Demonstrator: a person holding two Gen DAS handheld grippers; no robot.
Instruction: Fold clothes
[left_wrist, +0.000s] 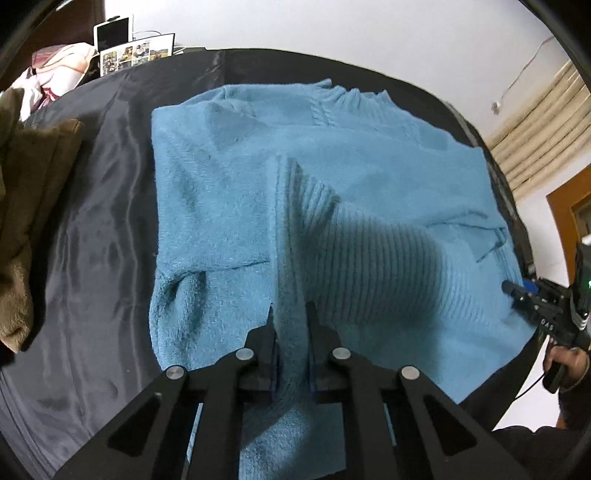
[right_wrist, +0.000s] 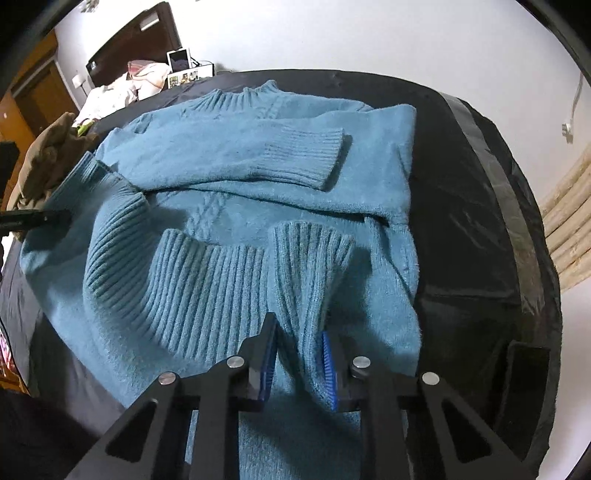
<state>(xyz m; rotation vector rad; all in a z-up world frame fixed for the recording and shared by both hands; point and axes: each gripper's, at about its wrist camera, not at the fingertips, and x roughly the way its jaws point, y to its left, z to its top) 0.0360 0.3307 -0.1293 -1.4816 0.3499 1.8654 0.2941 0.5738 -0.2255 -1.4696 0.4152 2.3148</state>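
A fuzzy blue sweater lies on a black cloth-covered table, collar at the far side, both sleeves folded across its body. My left gripper is shut on the ribbed hem, lifted off the table. My right gripper is shut on the other end of the ribbed hem, also raised. The hem sags in a fold between them. One sleeve cuff lies across the sweater's chest. The right gripper also shows at the right edge of the left wrist view.
A brown garment pile sits at the table's left side, also in the right wrist view. A tablet and photo frame stand at the far corner. The table's right edge is taped. A bed stands behind.
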